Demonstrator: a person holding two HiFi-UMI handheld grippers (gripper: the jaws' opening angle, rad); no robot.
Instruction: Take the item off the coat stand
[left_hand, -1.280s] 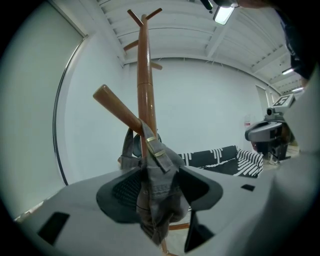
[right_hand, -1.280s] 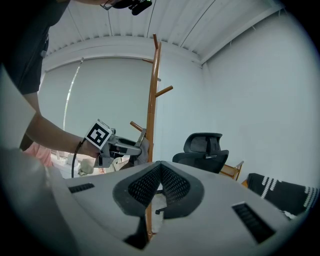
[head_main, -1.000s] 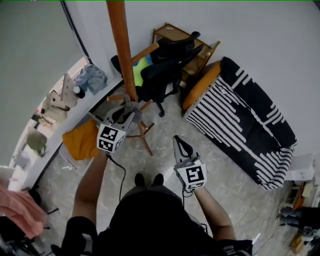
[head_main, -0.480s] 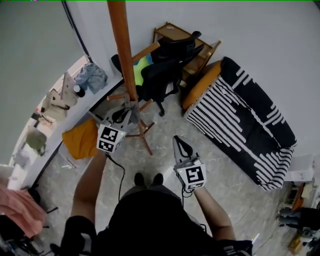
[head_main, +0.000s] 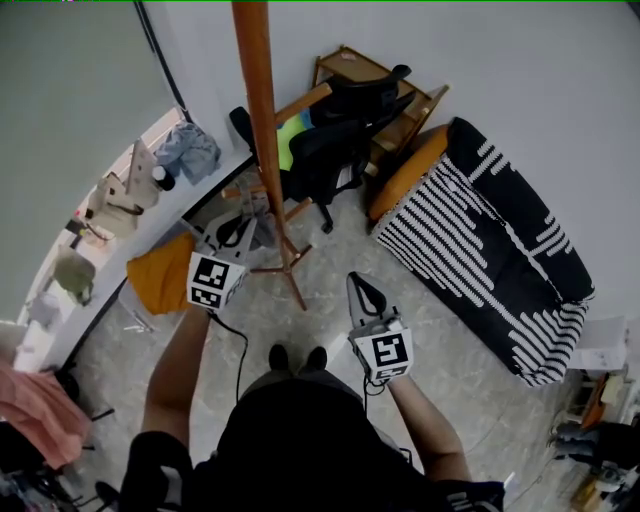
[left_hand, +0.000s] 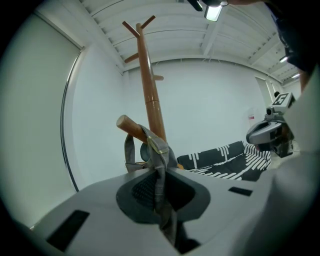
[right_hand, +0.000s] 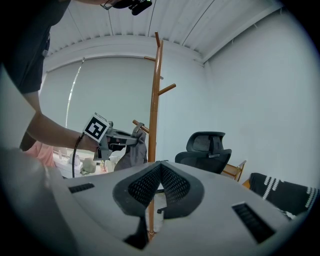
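Left gripper view: the left tongs (left_hand: 159, 174) are seen clamped on the grey strap (left_hand: 158, 150) of a bag (right_hand: 131, 153). The strap is looped over a short wooden peg (left_hand: 131, 127) of the coat stand (left_hand: 149, 95), so the bag is not yet freed. The right tongs (right_hand: 160, 165) are shut on nothing and held apart from the stand. If the strap is pulled level or downward, it could be snagged on the peg, which slants upward, and the slim stand could be dragged or tipped. Only a thin band of fabric is pinched, so it could be lost from the tongs once the bag's weight is taken.
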